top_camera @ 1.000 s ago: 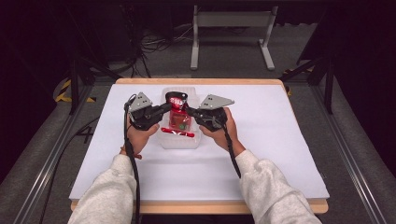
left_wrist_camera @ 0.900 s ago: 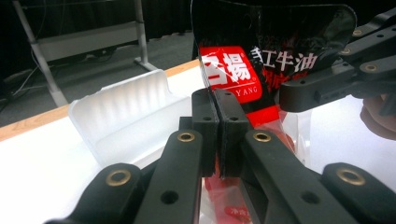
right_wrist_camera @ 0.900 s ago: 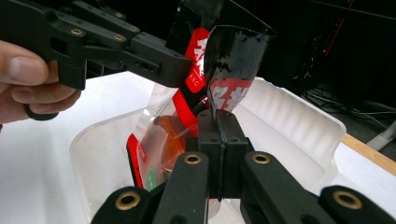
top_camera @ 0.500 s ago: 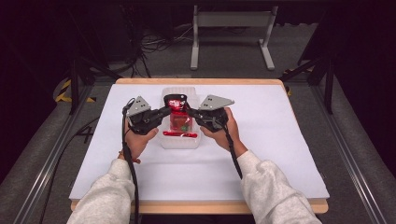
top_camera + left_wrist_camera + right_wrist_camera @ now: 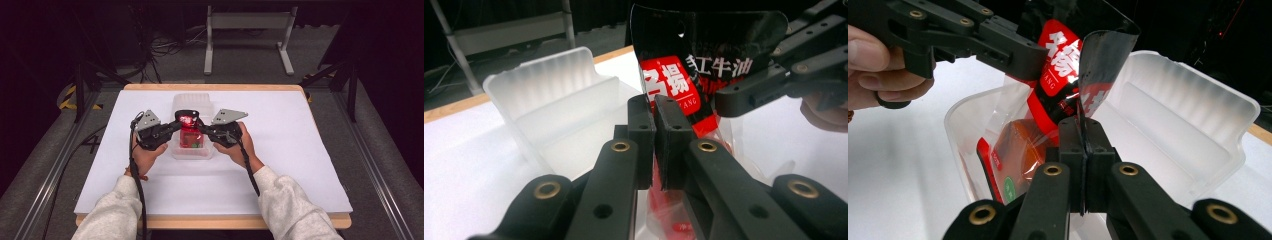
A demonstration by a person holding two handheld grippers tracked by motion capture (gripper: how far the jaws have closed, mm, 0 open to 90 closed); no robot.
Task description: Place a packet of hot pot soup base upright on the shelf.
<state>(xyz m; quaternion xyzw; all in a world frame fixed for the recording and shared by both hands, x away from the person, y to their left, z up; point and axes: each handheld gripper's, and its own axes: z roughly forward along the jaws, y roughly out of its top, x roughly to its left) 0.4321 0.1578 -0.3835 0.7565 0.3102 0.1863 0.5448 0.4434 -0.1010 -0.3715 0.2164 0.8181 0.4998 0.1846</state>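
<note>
Now, from the high view, my left tongs (image 5: 172,126) and right tongs (image 5: 202,128) each pinch an upper edge of the red-and-black packet (image 5: 189,131), which stands in the clear tub (image 5: 191,101) on the white desk (image 5: 300,150), a touch nearer me than a second ago, unopened. Along my left tongs (image 5: 654,107) the jaws are clenched on the packet's (image 5: 689,60) side. Along my right tongs (image 5: 1081,131) they grip its black top flap, so the tearing, I judge, remains.

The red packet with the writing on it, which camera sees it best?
The left gripper view: the red packet shows its printed label large. The right gripper view shows it curled over the clear box. The high view shows it tiny.
</note>
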